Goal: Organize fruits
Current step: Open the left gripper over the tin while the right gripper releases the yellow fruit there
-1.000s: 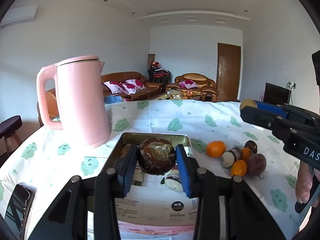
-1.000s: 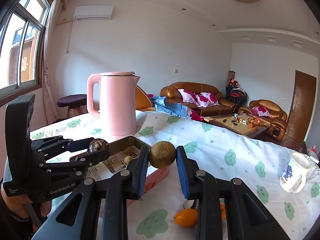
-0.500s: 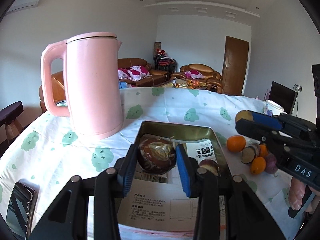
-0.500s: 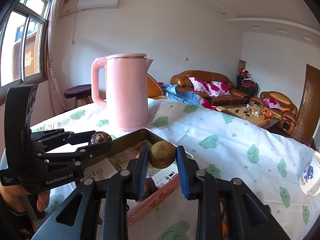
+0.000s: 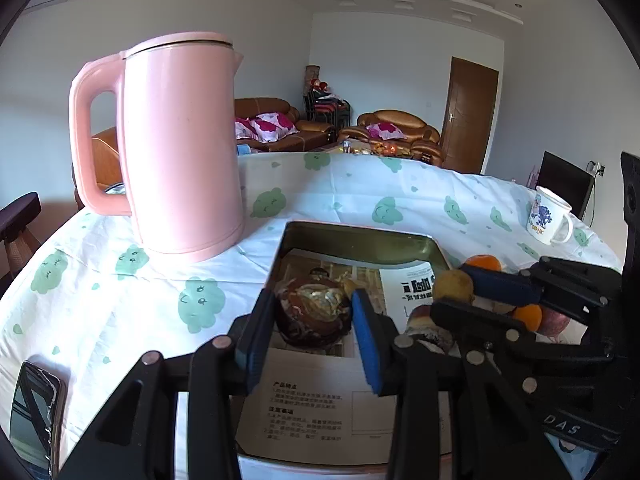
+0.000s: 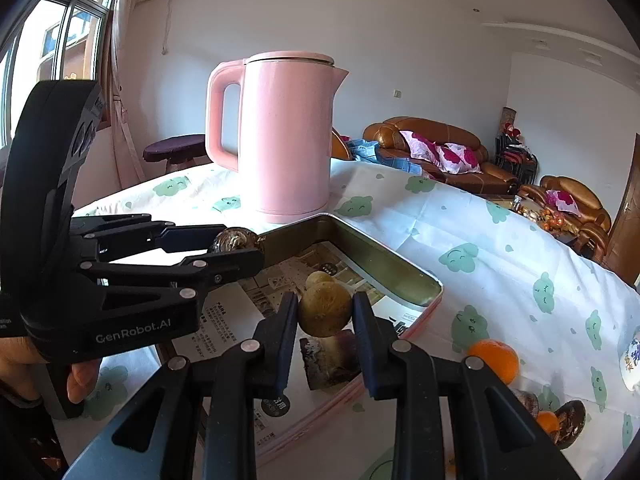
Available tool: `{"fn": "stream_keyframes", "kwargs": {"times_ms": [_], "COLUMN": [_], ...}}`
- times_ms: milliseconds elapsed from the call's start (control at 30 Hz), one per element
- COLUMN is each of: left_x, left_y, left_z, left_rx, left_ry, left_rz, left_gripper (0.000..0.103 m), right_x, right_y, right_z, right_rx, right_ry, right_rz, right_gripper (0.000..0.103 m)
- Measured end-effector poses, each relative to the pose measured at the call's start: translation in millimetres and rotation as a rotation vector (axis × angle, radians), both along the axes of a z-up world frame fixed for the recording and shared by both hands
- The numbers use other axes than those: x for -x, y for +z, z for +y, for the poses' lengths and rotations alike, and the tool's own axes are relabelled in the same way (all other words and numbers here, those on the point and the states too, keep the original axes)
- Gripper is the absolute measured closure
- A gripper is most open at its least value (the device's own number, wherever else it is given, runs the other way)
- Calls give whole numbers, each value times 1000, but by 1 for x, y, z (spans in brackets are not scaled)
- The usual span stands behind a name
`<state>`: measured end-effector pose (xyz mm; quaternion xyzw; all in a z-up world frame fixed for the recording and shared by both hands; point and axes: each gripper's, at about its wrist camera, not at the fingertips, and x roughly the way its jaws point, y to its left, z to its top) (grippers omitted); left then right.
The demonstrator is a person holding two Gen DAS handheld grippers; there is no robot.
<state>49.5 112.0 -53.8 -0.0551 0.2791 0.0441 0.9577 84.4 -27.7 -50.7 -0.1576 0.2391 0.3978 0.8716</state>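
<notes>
My left gripper (image 5: 314,330) is shut on a dark brown mottled round fruit (image 5: 314,312), held just above the paper lining of a shallow metal tin (image 5: 360,240). In the right wrist view my right gripper (image 6: 325,316) is shut on a small tan round fruit (image 6: 325,308) over the same tin (image 6: 396,264). The left gripper (image 6: 236,246) shows there at the left with its fruit (image 6: 234,240). A cut purple-skinned fruit piece (image 6: 330,362) and a small tan fruit (image 6: 318,279) lie in the tin. Oranges (image 6: 494,360) and dark fruits (image 6: 568,420) rest on the tablecloth at the right.
A tall pink kettle (image 5: 180,144) stands just behind the tin's left corner. A white printed mug (image 5: 548,216) sits at the far right of the table. A phone (image 5: 34,404) lies near the front left edge. Sofas and a door fill the room behind.
Both grippers have come forward and down over the tin, each keeping its fruit. The kettle and tin now look larger and closer, and the right gripper sits lower beside the left.
</notes>
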Motion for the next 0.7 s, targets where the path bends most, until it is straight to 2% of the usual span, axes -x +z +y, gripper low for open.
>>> {"fn": "stream_keyframes", "kwargs": {"times_ms": [300, 700], "left_x": [-3, -2], "left_y": [-2, 0], "left_z": [4, -1], "left_rx": [19, -20], "left_ry": [-2, 11], "left_rz": [21, 11], "left_gripper": [62, 59], "right_x": [6, 8], "right_y": [-11, -16], "right_z": [10, 17], "right_rx": [63, 96], "right_ry": [44, 77], "right_rz": [23, 53], "right_gripper": [73, 73]}}
